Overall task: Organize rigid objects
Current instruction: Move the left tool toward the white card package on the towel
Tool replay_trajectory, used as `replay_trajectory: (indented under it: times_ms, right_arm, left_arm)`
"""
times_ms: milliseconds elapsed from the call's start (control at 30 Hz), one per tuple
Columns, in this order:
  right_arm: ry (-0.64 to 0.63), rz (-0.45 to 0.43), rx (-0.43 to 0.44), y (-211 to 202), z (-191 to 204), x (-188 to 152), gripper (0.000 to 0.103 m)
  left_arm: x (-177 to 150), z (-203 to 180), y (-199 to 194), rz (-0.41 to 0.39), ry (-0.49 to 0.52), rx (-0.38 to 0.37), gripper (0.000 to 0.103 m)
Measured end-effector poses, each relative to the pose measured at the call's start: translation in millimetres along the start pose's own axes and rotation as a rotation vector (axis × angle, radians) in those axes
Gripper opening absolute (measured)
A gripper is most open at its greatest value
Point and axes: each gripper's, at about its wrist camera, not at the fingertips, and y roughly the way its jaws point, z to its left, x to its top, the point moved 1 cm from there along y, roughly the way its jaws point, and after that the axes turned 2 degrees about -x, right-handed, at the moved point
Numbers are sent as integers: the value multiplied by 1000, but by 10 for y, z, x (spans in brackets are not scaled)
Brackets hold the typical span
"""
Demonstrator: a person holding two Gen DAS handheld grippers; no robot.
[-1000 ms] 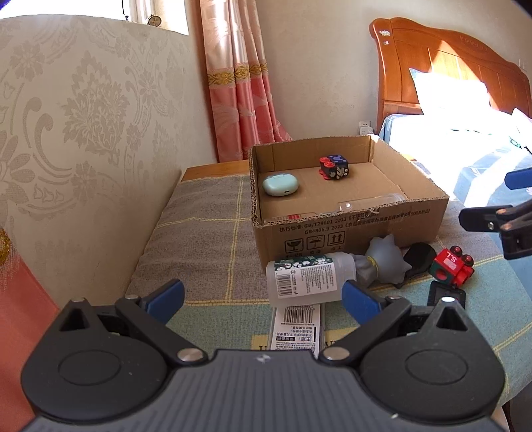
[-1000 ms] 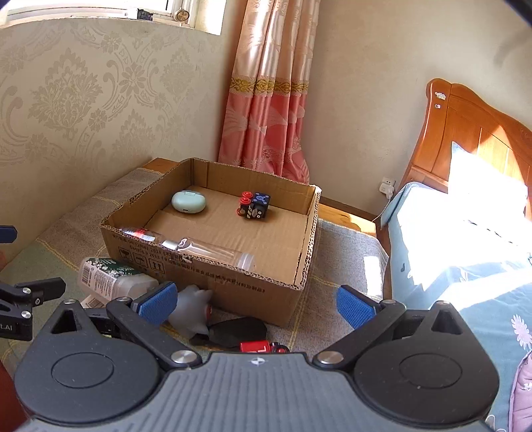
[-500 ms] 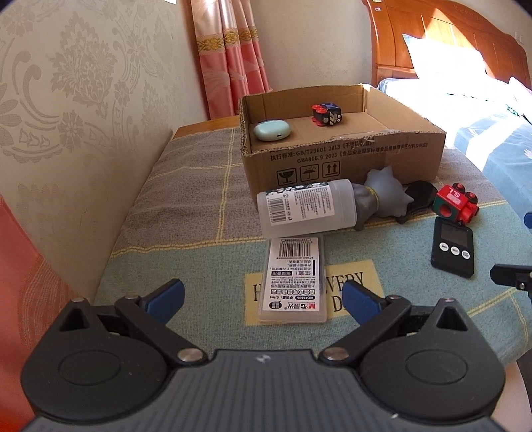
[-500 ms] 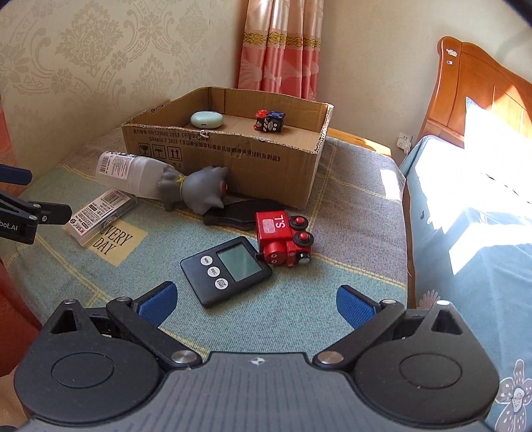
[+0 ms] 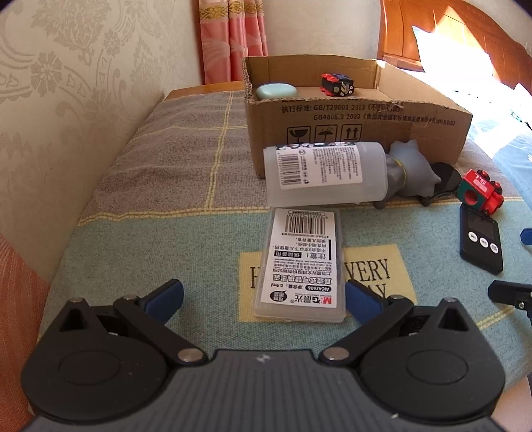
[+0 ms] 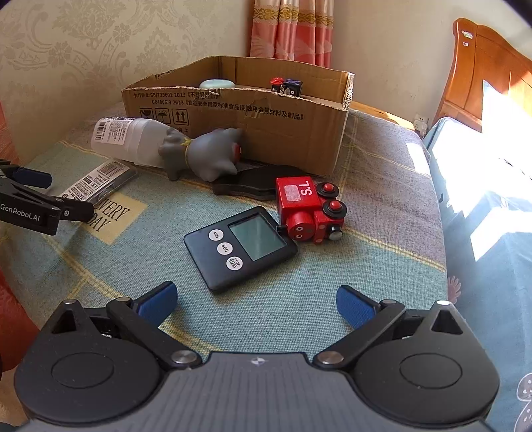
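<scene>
Damask wallpaper (image 5: pixel 66 83), pink curtain (image 6: pixel 292 30), sunlit wooden headboard (image 6: pixel 492 73)

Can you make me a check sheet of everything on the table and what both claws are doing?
Surface: patchwork cloth covering the table.
Job's things: in the cardboard box, mint case, dark toy. Outside it, clear flat case, bottle, grey toy, timer, red train.
Clutter: flat black thing under the toys.
Claws: left claw open by the flat case; right claw open by the timer.
Cables: nothing seen.
Surroundings: curtain, bed.
</scene>
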Motion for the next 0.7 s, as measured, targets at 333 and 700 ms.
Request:
replay_trajectory:
  times_ms: [333, 700]
  right_arm:
    - [-1, -6, 38, 96, 23, 38, 103]
    - [-29, -28, 66, 91, 3, 10, 103]
  left_arm:
    - [-114, 468, -83, 8, -99, 81, 102]
    - [-13, 355, -18, 39, -102, -1, 102]
